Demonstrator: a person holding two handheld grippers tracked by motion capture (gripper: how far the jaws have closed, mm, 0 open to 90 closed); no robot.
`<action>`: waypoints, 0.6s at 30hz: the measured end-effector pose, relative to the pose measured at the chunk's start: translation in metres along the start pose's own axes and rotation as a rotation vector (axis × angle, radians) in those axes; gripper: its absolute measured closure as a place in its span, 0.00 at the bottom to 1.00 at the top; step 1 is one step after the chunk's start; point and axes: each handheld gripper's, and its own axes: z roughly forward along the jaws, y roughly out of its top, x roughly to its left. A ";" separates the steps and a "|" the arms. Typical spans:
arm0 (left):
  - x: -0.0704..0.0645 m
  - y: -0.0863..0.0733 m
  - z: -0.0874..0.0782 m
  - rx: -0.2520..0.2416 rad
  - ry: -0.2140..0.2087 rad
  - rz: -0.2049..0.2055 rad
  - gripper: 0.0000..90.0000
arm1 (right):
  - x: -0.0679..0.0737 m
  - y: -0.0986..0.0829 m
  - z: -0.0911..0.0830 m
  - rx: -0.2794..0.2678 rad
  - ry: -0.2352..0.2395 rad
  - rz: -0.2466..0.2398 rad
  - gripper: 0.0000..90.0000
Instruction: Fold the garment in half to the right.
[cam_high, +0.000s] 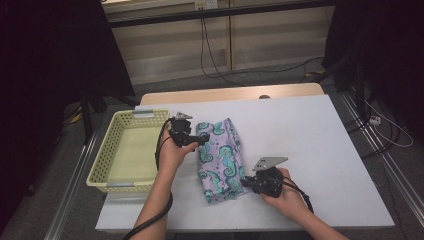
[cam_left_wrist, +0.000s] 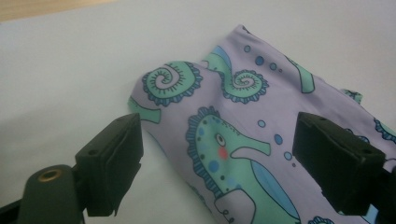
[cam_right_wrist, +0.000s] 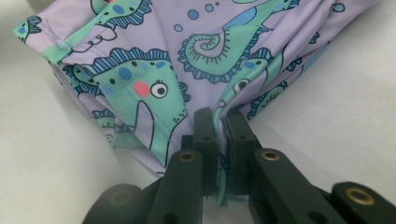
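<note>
**Soft printed cloth, pinched at one edge, free at the other**

Pinched between the right gripper's (cam_right_wrist: 219, 154) jaws is a fold of the seahorse-print cloth (cam_right_wrist: 201, 56), a thin lilac fabric with teal figures. Those jaws stand nearly together, with only the cloth's thickness between them. Ahead of them the cloth bunches into several layers and shows a stitched hem at one corner, so it seems folded over itself.

I judge it light, limp and a little slick: it will sag and drape wherever it is not held, and a single thin layer could slide out of a weak pinch. It looks in no way fragile. The best hold is on a hem or a doubled edge, where the stitching gives the pads something to bite.

Seen from the left gripper (cam_left_wrist: 219, 163), the jaws stand wide apart and hold nothing; the cloth's far corner (cam_left_wrist: 224, 116) lies flat between and just ahead of them, touching neither as far as I can tell. Closing there would give a second grip for lifting the piece evenly.

Beyond both grippers, the cloth rests on the white counter (cam_high: 310, 140), and a yellow basket (cam_high: 107, 165) stands just behind the left gripper's hand (cam_high: 172, 152).
</note>
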 end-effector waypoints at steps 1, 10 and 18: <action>0.001 0.001 0.000 0.002 -0.005 0.001 0.17 | 0.000 0.001 0.000 0.004 0.000 -0.003 0.95; 0.006 0.008 0.005 -0.028 -0.017 -0.032 0.18 | 0.003 0.001 -0.017 -0.002 0.012 -0.002 0.96; 0.003 0.012 0.032 0.015 -0.002 -0.038 0.24 | 0.003 -0.003 -0.020 -0.013 0.015 -0.005 0.96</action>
